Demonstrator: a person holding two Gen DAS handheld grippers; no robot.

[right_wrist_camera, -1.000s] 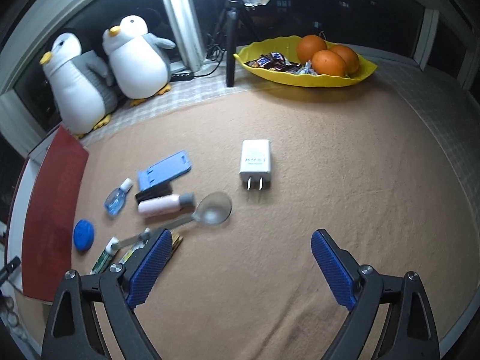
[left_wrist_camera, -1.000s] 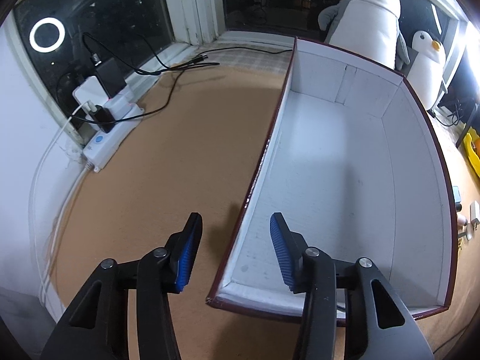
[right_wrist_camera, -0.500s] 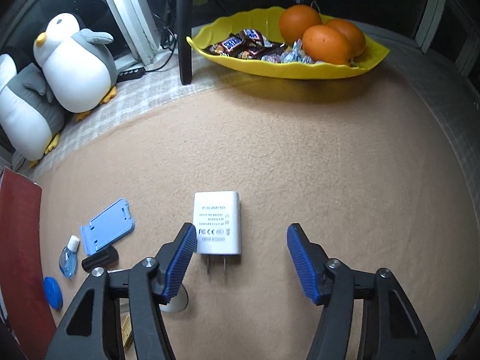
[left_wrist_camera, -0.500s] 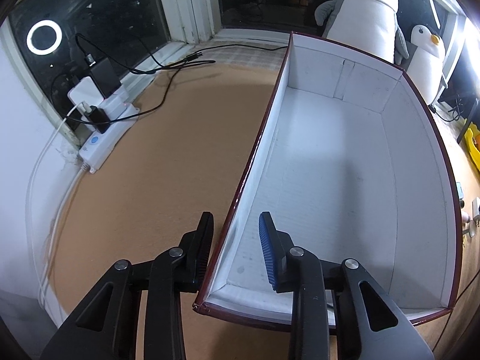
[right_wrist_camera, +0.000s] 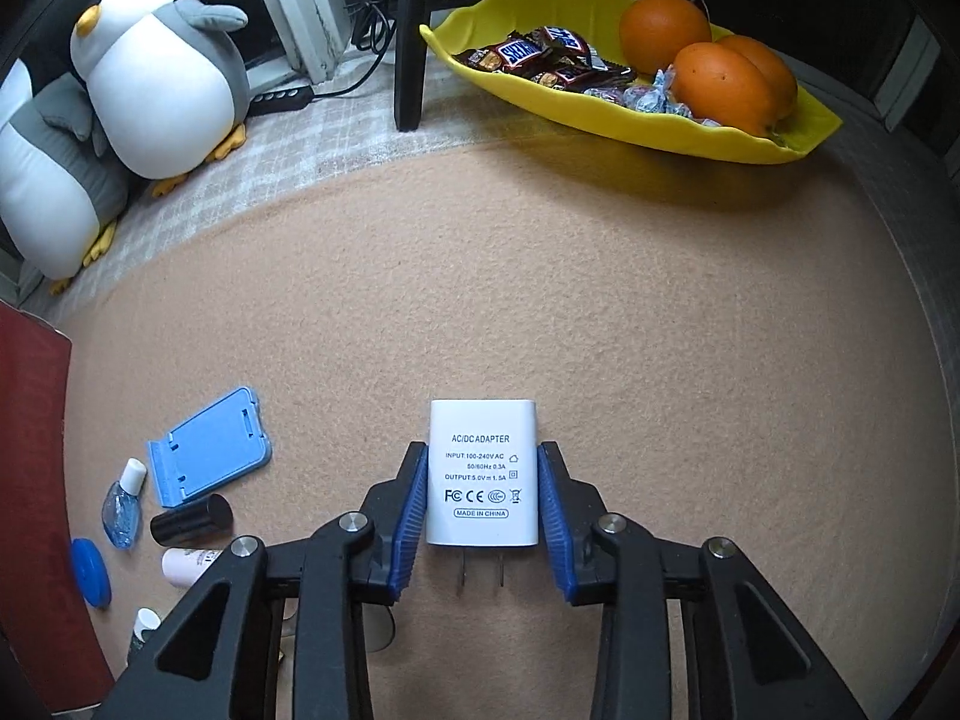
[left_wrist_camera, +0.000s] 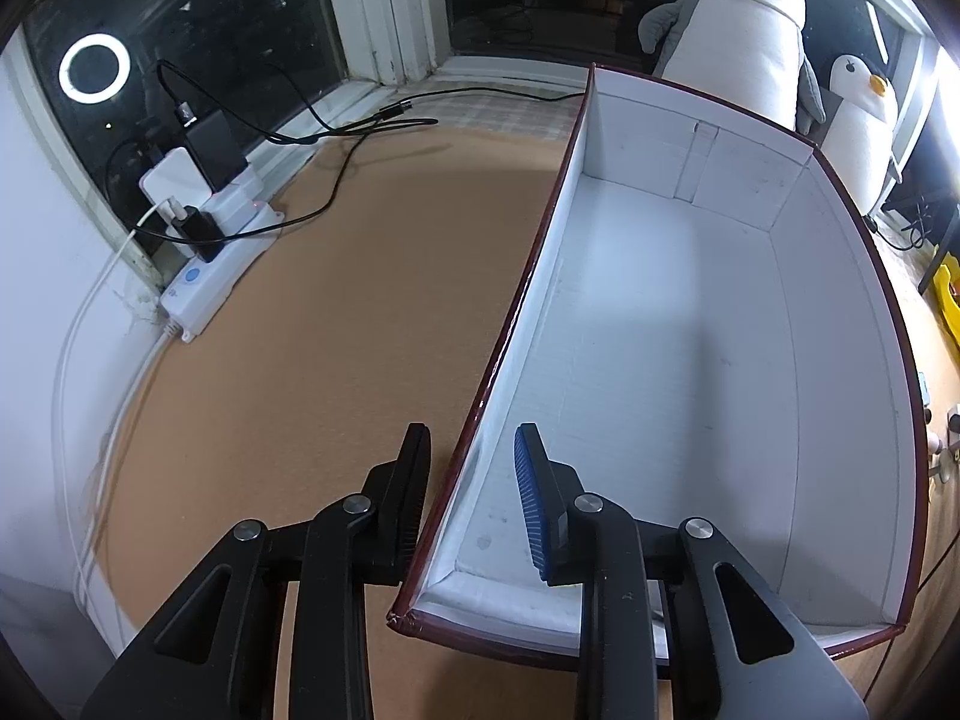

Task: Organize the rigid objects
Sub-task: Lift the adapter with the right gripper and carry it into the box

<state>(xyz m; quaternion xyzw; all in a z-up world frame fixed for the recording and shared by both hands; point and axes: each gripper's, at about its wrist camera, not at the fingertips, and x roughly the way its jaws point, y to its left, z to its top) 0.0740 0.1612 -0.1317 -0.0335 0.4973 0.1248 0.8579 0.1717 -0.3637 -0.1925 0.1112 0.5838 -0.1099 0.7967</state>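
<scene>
Two grippers | right gripper (right_wrist_camera: 483,516): jaws closing, pads against white adapter (right_wrist_camera: 481,471), lower centre on counter (right_wrist_camera: 600,312) | left gripper (left_wrist_camera: 471,492): jaws straddling box (left_wrist_camera: 690,360) wall, contact unclear.

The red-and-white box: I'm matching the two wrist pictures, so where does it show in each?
Left wrist: the box fills the centre and right, white inside facing the camera.
Right wrist: only its red outer wall, at the left edge.
Shared landmark: the plush penguins, top right in the left wrist view, top left in the right.
</scene>
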